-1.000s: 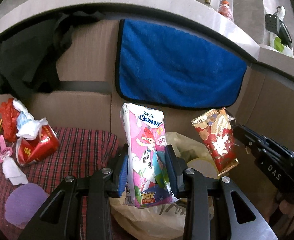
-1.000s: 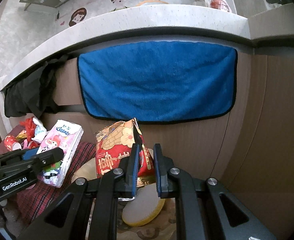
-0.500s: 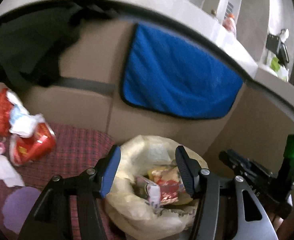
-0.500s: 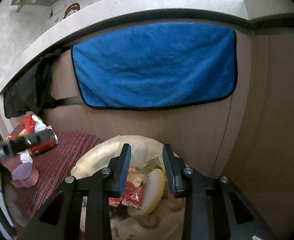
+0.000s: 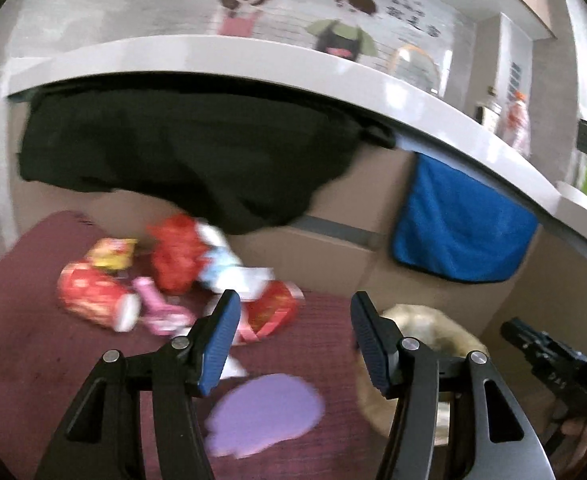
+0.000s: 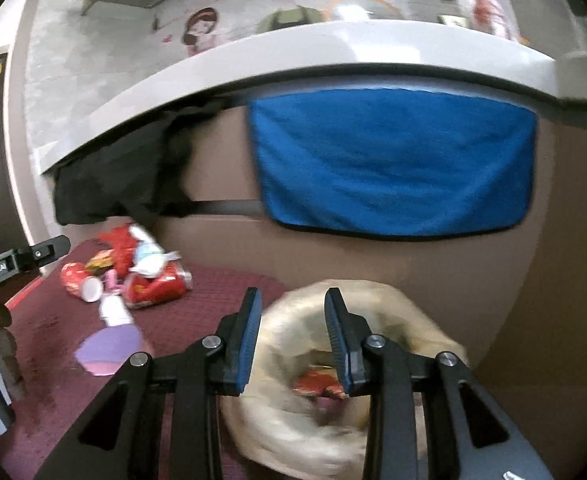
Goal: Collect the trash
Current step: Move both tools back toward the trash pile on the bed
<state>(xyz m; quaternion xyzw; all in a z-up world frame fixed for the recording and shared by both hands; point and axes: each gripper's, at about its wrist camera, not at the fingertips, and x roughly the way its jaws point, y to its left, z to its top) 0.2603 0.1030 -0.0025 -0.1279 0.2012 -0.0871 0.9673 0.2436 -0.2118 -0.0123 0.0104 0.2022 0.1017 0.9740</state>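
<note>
The left tool (image 5: 291, 336) is wide open and holds nothing; its two blue pads stand far apart above the dark red cloth (image 5: 25, 344). It points toward the pile of trash (image 5: 181, 280) that lies on the cloth near the wooden wall: red cups, a pink piece, white paper and a yellow wrapper, all a little blurred. A purple paper (image 5: 265, 412) lies on the cloth just under this tool.

The right tool (image 6: 291, 336) is also open, but less wide, and it is empty too. It hangs over the mouth of the pale trash bag (image 6: 405, 320), which is to the right of the cloth. Inside the bag a red wrapper (image 6: 317, 386) is visible between the tool's fingers. A blue towel (image 6: 393, 164) hangs from the desk edge (image 6: 253, 68) behind the bag, with a black cloth (image 6: 125, 172) hanging beside it.
</note>
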